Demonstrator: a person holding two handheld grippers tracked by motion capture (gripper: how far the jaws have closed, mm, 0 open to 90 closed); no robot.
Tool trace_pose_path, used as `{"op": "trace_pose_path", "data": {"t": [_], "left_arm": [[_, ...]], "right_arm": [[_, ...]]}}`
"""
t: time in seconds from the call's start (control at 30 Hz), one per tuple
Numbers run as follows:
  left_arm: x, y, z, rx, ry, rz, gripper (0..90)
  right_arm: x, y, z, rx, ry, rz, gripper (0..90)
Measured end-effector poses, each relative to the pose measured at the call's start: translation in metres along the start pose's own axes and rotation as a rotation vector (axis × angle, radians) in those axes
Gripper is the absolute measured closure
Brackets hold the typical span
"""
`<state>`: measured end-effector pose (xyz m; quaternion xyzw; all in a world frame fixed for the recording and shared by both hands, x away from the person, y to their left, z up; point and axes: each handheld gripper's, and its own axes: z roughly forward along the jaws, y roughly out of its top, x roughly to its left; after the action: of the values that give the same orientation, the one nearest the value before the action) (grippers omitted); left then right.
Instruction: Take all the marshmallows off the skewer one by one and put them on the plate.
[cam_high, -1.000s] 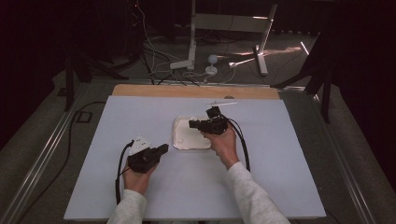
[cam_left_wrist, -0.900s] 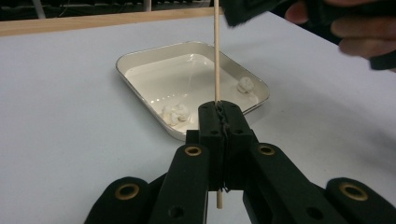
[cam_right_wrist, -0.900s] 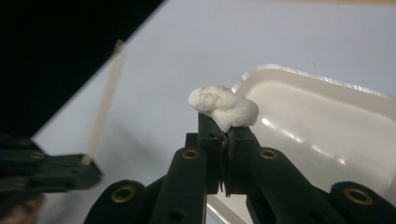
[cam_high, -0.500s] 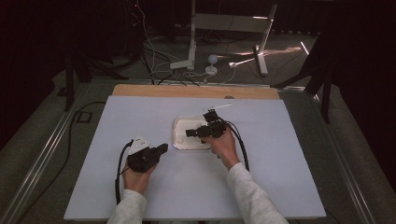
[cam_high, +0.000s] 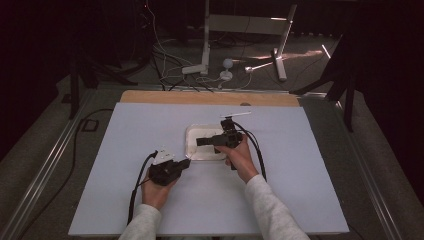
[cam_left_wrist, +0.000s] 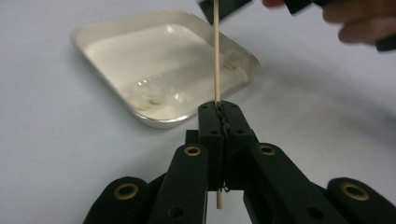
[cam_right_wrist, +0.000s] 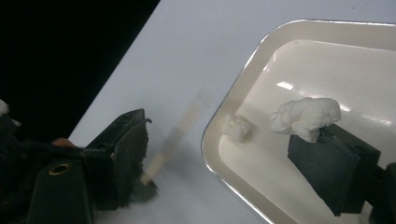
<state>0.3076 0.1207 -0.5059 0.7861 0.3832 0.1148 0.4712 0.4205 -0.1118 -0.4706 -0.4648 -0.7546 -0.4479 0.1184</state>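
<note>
A shallow white square tray (cam_high: 192, 131) (cam_left_wrist: 116, 100) (cam_right_wrist: 243, 70) lies mid-table. My left gripper (cam_high: 187, 162) (cam_left_wrist: 223, 116) is just in front of it, shut on a thin wooden stick (cam_left_wrist: 216, 56) that points up toward the right gripper's jaw. My right gripper (cam_high: 199, 142) (cam_right_wrist: 219, 140) hovers over the tray with jaws wide apart, open; the blurred stick (cam_right_wrist: 175, 140) shows between them. A white lump (cam_right_wrist: 306, 115) sits at the tip of its right-hand jaw; whether it clings there or lies in the tray behind, I cannot tell. A smaller white piece (cam_right_wrist: 236, 127) rests inside the tray.
The white table cover (cam_high: 125, 145) spreads widely around the tray. A wooden board edge (cam_high: 210, 97) runs along the far side. Beyond it are cables (cam_high: 165, 70) and stand legs (cam_high: 280, 60) on the floor. Metal rails (cam_high: 45, 165) flank the table.
My right gripper has come down and slightly left from the tray's far right corner, jaws now pointing left over the tray. The left gripper has stayed put.
</note>
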Motion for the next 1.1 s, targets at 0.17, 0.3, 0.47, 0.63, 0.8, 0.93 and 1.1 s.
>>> {"op": "trace_pose_path", "data": {"t": [0.17,0.3,0.47,0.63,0.8,0.93,1.1], "left_arm": [[-0.007,0.001,0.014,0.056,-0.007,0.040,89.6],[-0.003,0.000,0.017,0.055,0.023,0.006,89.7],[0.002,0.000,0.017,0.059,0.046,-0.024,89.7],[0.005,0.002,0.017,0.037,0.041,-0.051,89.6],[0.009,0.008,0.021,0.009,0.060,-0.093,89.6],[0.011,0.010,0.027,-0.001,0.080,-0.130,89.6],[0.013,0.013,0.030,-0.004,0.098,-0.159,89.5]], "right_arm": [[0.001,-0.002,0.001,0.006,0.033,0.014,20.2],[0.002,-0.004,0.000,0.014,0.055,0.022,22.2],[0.001,-0.006,-0.003,0.020,0.066,0.031,23.4],[0.000,-0.008,-0.009,0.012,0.061,0.020,23.3],[0.002,-0.011,-0.019,-0.015,0.045,-0.016,22.4],[0.005,-0.014,-0.028,-0.043,0.038,-0.047,20.9],[0.008,-0.020,-0.037,-0.065,0.025,-0.090,19.7]]}}
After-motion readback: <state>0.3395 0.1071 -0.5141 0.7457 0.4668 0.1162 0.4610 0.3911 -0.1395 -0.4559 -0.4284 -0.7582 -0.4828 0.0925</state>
